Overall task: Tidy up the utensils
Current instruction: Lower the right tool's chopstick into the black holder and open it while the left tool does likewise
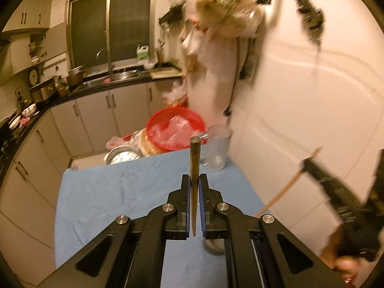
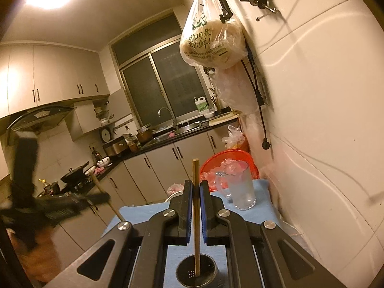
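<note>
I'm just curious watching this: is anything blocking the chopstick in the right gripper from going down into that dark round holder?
Nothing visible does. The right gripper holds its chopstick upright, and the lower tip already shows inside the open mouth of the dark holder. The glass mug stands farther back on the blue cloth.

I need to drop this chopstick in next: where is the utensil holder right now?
In the right wrist view, the utensil holder sits on the blue cloth directly below the right tongs, the held chopstick's lower end inside it.

I see matt wooden chopsticks (image 2: 196,206), a dull dark metal holder (image 2: 196,273) with perforated bottom, a clear glossy glass jug (image 2: 241,187), soft blue cloth (image 1: 115,192) over the worktop, and a red plastic basket (image 1: 176,129).
</note>
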Demonstrator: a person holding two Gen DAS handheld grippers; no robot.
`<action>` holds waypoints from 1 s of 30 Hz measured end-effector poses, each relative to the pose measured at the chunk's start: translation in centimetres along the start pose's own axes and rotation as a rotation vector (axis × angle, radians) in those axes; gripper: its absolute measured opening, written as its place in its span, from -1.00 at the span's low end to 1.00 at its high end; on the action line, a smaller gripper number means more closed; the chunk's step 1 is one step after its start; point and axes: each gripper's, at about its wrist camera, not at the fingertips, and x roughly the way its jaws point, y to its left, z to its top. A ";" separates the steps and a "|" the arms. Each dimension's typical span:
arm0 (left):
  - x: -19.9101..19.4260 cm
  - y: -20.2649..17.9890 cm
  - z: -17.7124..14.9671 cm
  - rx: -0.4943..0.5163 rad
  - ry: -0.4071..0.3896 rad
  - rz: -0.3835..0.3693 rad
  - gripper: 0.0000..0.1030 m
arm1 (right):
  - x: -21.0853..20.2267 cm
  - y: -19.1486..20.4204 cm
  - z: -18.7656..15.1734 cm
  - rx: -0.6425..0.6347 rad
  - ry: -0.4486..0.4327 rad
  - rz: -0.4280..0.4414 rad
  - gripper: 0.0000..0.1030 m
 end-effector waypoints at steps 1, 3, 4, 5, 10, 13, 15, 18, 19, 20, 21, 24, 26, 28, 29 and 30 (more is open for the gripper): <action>-0.4 -0.3 0.1 0.003 -0.008 -0.020 -0.86 | 0.2 -0.1 -0.1 0.003 0.004 -0.001 -0.88; -0.8 -1.0 0.1 0.006 -0.019 -0.053 -0.86 | 0.5 -0.4 -0.4 0.012 0.011 -0.005 -0.88; -0.7 -1.3 -0.1 0.008 -0.025 -0.064 -0.86 | 0.7 -0.6 -0.6 0.017 0.018 -0.005 -0.88; -0.5 -1.6 -0.2 0.012 -0.024 -0.073 -0.86 | 0.8 -0.6 -0.7 0.018 0.022 -0.006 -0.88; 2.7 -2.6 -1.7 -0.006 0.037 -0.106 -0.86 | 2.0 -1.1 -2.1 0.025 0.065 -0.017 -0.88; 5.1 -2.5 -2.5 -0.019 0.091 -0.099 -0.86 | 2.9 -1.5 -2.7 0.039 0.098 -0.016 -0.88; 6.6 -2.3 -3.1 -0.028 0.128 -0.094 -0.86 | 3.5 -1.8 -3.1 0.045 0.123 -0.017 -0.88; 8.5 -1.9 -4.0 -0.040 0.175 -0.083 -0.86 | 4.5 -2.1 -3.6 0.051 0.157 -0.015 -0.88; 8.9 -1.8 -4.1 -0.047 0.187 -0.079 -0.86 | 5.0 -2.3 -3.9 0.056 0.172 -0.015 -0.88; 9.4 -1.6 -4.3 -0.056 0.200 -0.071 -0.86 | 5.3 -2.3 -4.1 0.060 0.183 -0.014 -0.87; 9.8 -1.4 -4.5 -0.061 0.207 -0.064 -0.86 | 5.7 -2.4 -4.3 0.059 0.197 -0.014 -0.87; 10.0 -1.2 -4.8 -0.065 0.207 -0.054 -0.83 | 5.8 -2.7 -4.7 0.067 0.200 -0.025 -0.82; 9.6 -1.2 -4.7 -0.064 0.198 -0.061 -0.58 | 5.7 -2.6 -4.6 0.068 0.203 -0.016 -0.79; 8.8 -1.1 -4.6 -0.062 0.168 -0.059 -0.26 | 5.1 -2.6 -4.4 0.064 0.193 -0.021 -0.75; 8.3 -1.2 -4.5 -0.055 0.149 -0.056 -0.16 | 4.9 -2.5 -4.2 0.062 0.189 -0.021 -0.70; 7.6 -1.3 -4.5 -0.046 0.128 -0.049 -0.16 | 4.5 -2.4 -4.0 0.058 0.181 -0.019 -0.68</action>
